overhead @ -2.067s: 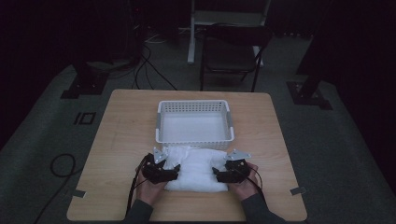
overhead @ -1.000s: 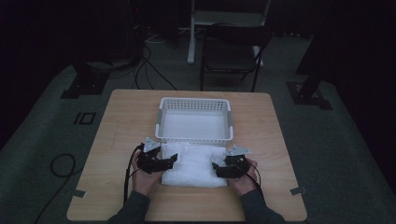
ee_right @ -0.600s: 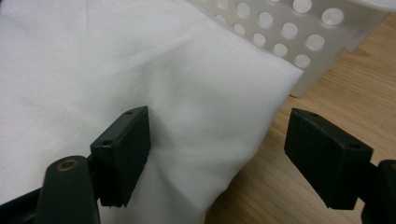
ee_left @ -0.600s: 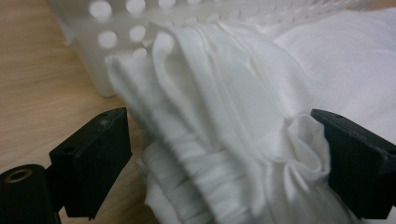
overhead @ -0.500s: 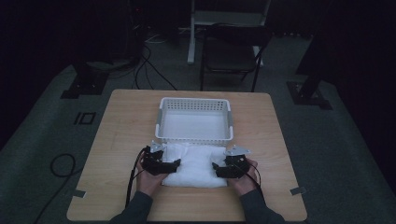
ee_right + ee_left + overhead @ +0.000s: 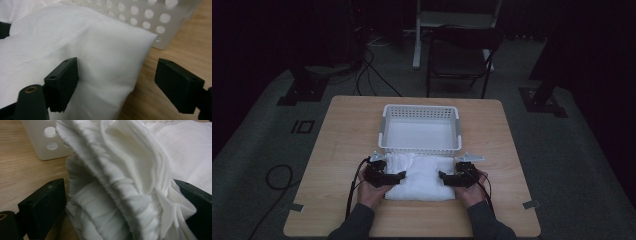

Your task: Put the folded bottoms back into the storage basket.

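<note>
Room: dark floor around you, with a black chair [image 6: 460, 57] beyond the far edge of the table and cables on the floor to the left.
Table: your light wooden table [image 6: 342, 145] carries everything, the work at its near half.
Basket: your white perforated basket [image 6: 421, 128] stands at the middle, just behind the cloth.
Cloth: your folded white garment [image 6: 422, 176] lies flat between your two hands, its far edge touching the basket's front wall; its gathered, ribbed edge [image 6: 117, 187] bunches up at the left end.
Left gripper: your left gripper [image 6: 398, 176] sits at the cloth's left end, jaws apart, the bunched fabric lying between them.
Right gripper: your right gripper [image 6: 443, 176] sits at the cloth's right corner, its jaws having just been opening; one jaw is over the cloth, the other over bare wood.
</note>
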A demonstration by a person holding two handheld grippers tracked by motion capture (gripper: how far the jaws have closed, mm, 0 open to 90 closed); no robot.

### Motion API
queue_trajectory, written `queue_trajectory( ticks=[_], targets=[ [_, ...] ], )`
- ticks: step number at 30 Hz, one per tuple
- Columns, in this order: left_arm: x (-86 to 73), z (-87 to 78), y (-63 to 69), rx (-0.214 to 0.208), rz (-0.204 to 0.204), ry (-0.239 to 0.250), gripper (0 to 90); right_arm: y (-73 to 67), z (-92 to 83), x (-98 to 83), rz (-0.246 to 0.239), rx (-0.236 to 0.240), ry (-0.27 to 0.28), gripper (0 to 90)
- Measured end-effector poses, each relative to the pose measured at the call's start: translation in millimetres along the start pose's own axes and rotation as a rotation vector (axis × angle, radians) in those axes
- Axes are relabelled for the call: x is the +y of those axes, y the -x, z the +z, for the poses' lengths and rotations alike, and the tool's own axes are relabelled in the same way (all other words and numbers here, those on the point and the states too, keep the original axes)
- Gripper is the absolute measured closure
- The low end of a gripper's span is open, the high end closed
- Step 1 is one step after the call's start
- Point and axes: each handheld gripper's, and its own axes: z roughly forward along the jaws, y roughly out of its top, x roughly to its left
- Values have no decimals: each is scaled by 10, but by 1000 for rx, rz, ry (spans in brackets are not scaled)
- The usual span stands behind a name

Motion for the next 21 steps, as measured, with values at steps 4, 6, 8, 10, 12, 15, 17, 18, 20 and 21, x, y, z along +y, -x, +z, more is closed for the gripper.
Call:
queue_trajectory(
  ticks=[4,6,8,10,12,15,17,18,20,21],
  targets=[
    [4,12,-14,-23,-14,-2,60,78,80,-6,66,41,-32,142],
    [13,14,-18,-40,-12,-8,73,99,117,-10,80,62,-41,143],
    [24,13,-21,-59,-8,-19,113,123,140,-12,101,83,-50,145],
    [35,15,-30,-77,-8,-28,142,143,149,-14,118,103,-60,153],
    [42,17,-39,-93,-10,-31,153,149,152,-14,121,114,-58,176],
    [42,12,-52,-121,-23,-36,205,180,171,-12,137,194,-50,287],
    [40,8,-62,-146,-32,-38,257,209,190,-15,163,261,-54,385],
    [38,5,-60,-156,-32,-36,288,224,196,-19,175,283,-56,410],
    [24,-18,-16,-139,-5,-8,352,246,202,-21,190,316,-68,472],
    [14,-30,20,-120,8,7,382,259,203,-25,196,335,-68,512]
  ],
)
